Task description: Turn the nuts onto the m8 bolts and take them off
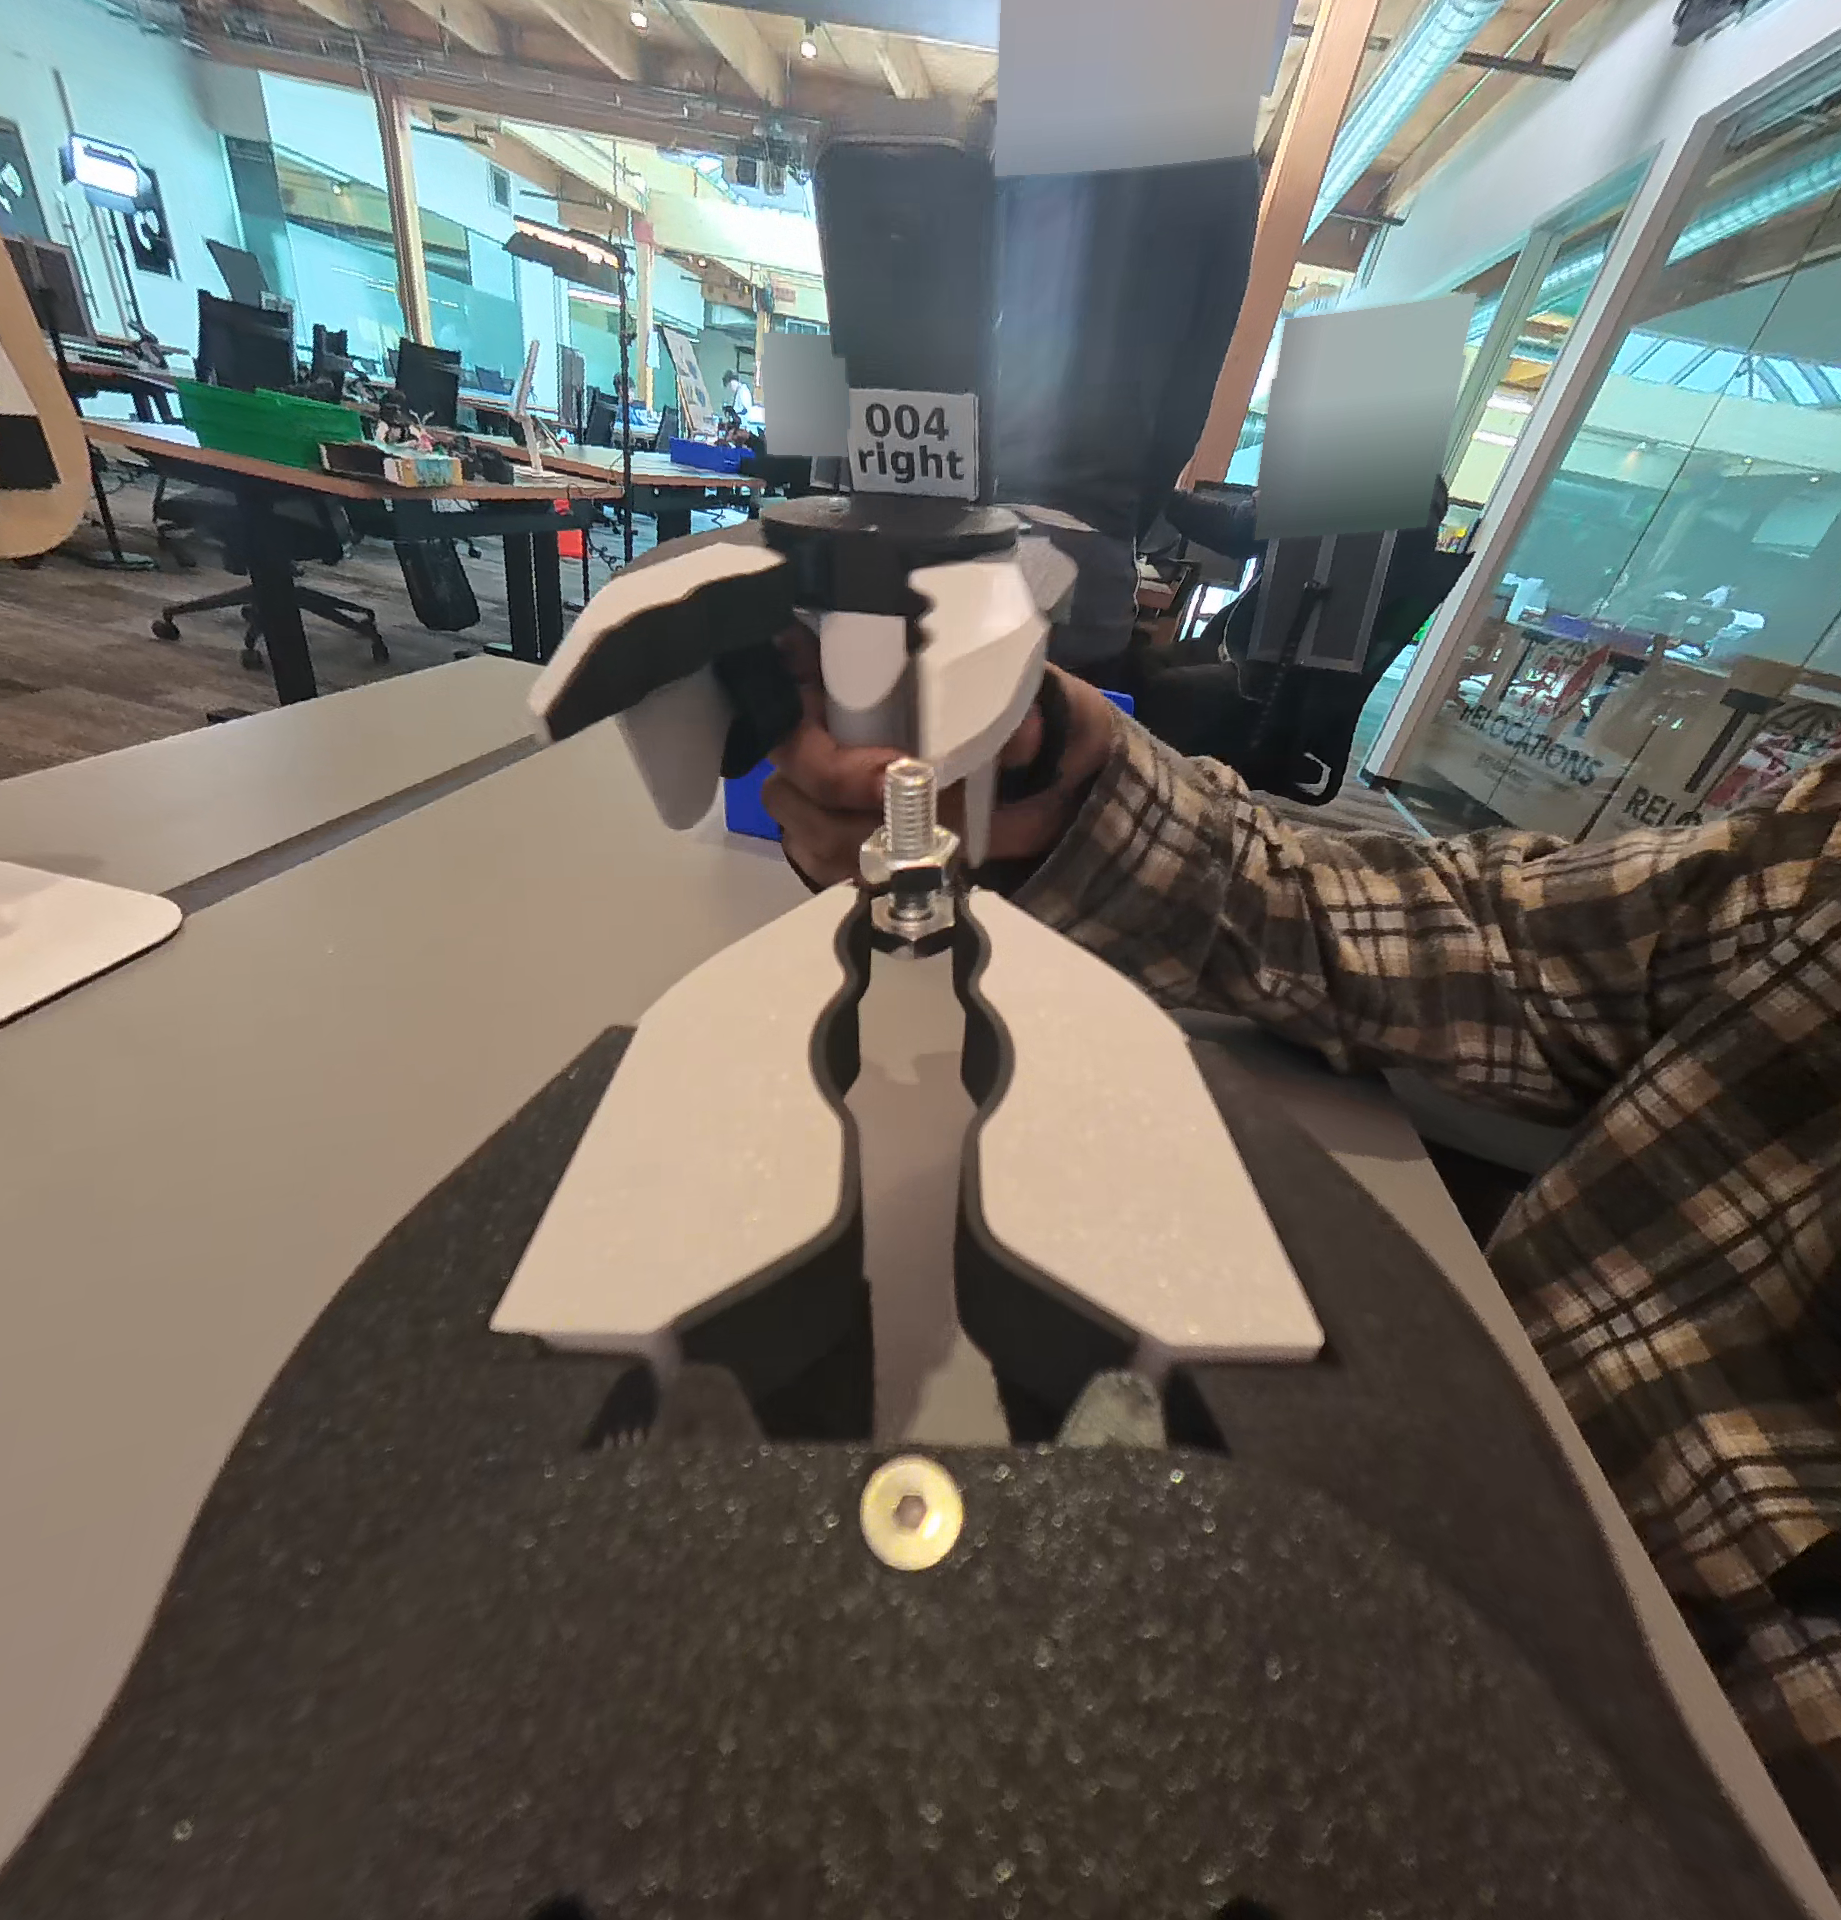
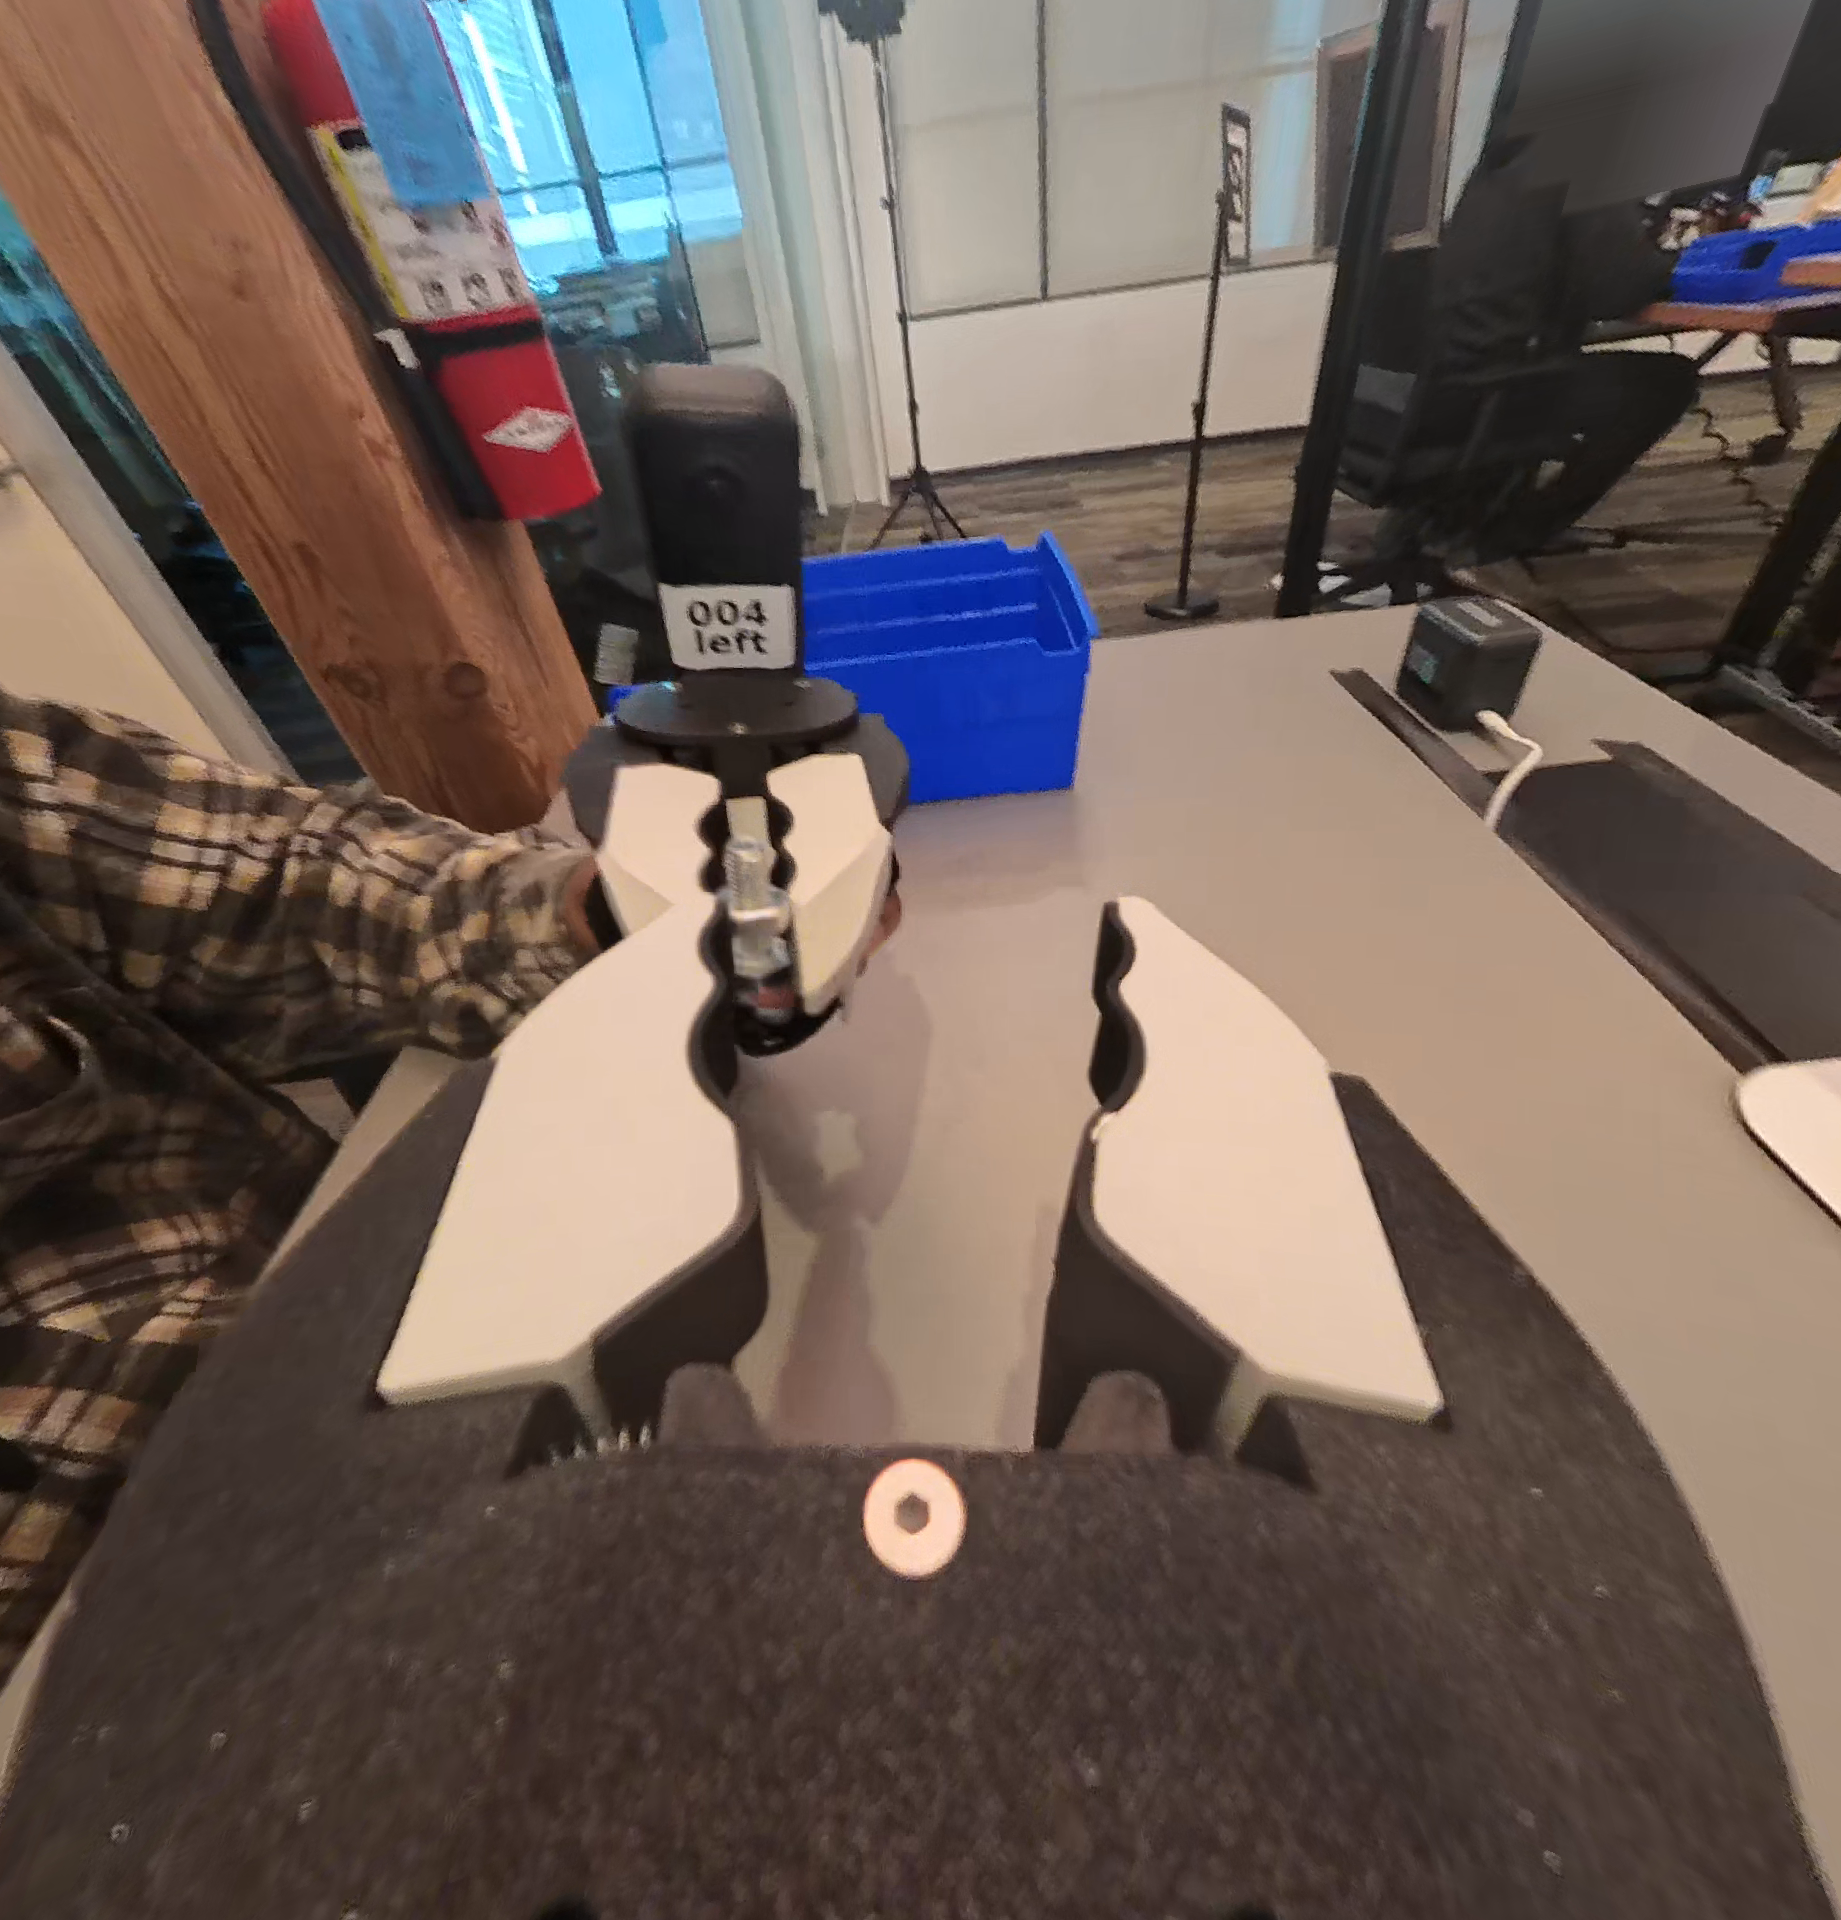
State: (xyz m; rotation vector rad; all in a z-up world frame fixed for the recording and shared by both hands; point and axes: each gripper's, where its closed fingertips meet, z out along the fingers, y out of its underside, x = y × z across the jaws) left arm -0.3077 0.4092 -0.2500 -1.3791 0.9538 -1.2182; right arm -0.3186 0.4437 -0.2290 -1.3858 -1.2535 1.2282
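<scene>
The left tool [image 1: 908,935] is pinched narrow on the bolt [image 1: 907,821] near its head, threaded shank upright, nut [image 1: 908,857] partway down. The right tool [image 2: 921,971] stands wide, the nut off beside its left finger [image 2: 583,1164]; grey bench [image 2: 1259,831] is bare below
</scene>
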